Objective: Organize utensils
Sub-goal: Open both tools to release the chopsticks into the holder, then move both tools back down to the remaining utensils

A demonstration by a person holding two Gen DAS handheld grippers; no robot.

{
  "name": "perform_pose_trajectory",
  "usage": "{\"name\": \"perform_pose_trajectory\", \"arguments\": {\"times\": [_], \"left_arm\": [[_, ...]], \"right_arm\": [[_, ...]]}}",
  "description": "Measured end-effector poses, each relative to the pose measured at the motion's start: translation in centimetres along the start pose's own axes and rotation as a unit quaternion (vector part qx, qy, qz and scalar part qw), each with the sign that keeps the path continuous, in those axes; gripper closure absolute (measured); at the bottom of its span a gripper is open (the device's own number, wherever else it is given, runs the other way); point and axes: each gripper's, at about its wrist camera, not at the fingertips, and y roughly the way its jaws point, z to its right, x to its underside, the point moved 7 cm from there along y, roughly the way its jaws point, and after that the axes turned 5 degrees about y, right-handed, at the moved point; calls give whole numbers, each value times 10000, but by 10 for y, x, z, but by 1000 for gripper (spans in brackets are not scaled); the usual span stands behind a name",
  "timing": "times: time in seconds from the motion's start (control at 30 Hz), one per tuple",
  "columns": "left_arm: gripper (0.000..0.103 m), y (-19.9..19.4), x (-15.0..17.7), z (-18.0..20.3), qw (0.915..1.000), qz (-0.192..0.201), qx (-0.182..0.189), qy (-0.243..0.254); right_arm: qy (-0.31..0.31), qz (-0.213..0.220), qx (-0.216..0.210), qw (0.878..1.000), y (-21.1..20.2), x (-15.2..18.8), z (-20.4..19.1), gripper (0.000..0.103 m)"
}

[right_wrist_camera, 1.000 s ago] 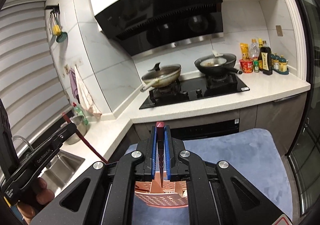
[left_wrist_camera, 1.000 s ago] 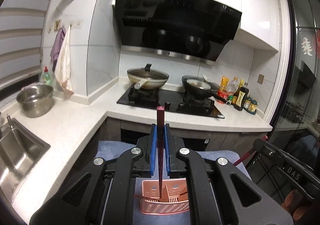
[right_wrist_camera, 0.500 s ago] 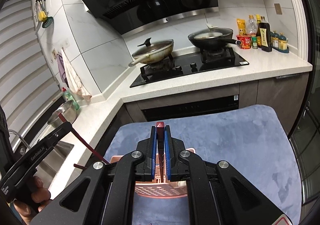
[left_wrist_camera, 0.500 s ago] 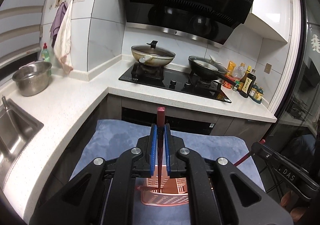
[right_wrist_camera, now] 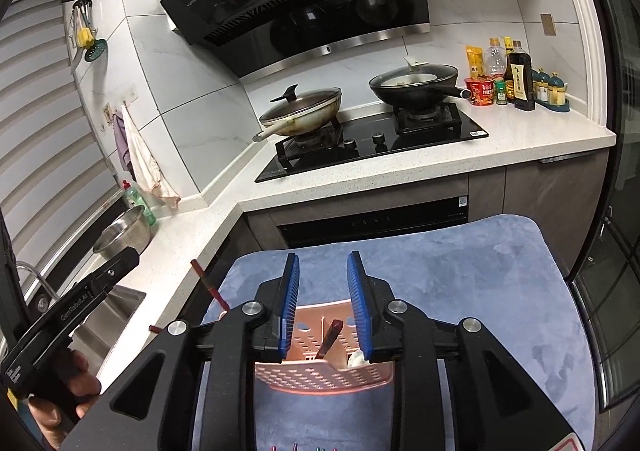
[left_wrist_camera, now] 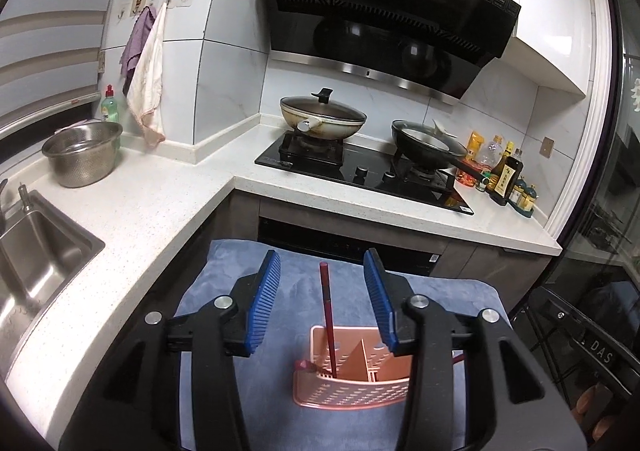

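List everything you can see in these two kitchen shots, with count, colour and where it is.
pink perforated plastic utensil basket: one, pink, on the blue mat
dark red chopstick: one visible here, standing in the basket's left compartment
blue plush mat: one, blue, below the counter
lidded cream wok: one, left burner
black frying pan: one, right burner
steel colander bowl: one, silver, beside the sink
sauce bottles: several, counter right of the hob
left tongs: open, blue pads, chopstick between, untouched
right tongs: open, above the basket
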Motion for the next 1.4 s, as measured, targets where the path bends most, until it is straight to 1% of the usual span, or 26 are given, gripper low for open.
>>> {"name": "perform_pose_trajectory", "arguments": {"times": [0.17,0.27,0.43,0.5,0.6,0.73,0.93,1.0,1.13,1.3,1.4], "left_arm": [[62,-17,10,-2,10000,-39,-31,63],[62,-27,23,-3,9998,-115,-72,117],[62,-44,52,-6,9993,-305,-85,220],[62,-51,66,-9,9989,-389,-109,257],[62,-61,96,-14,9977,-590,-152,289],[62,-74,132,-15,9954,-880,-121,353],[62,-93,193,-17,9906,-1281,-134,465],[62,-97,216,-18,9878,-1491,-113,432],[61,-105,254,-16,9823,-1836,-11,374],[61,-119,289,-11,9765,-2123,118,346],[61,-123,306,-12,9733,-2271,102,323]], "right_arm": [[-123,-33,0,9999,-17,11,-3,77],[-162,-106,-8,9998,-27,24,-3,77],[-226,-296,34,9993,-45,55,2,77],[-273,-413,84,9987,-54,73,5,77],[-335,-641,160,9973,-64,104,11,77],[-352,-938,254,9946,-77,142,22,77],[-258,-1376,557,9886,-97,210,47,77],[-228,-1483,654,9865,-101,229,53,77],[-179,-1776,689,9815,-108,267,61,77],[-270,-1960,793,9770,-117,299,65,77],[-309,-2044,788,9752,-118,312,65,77]]}}
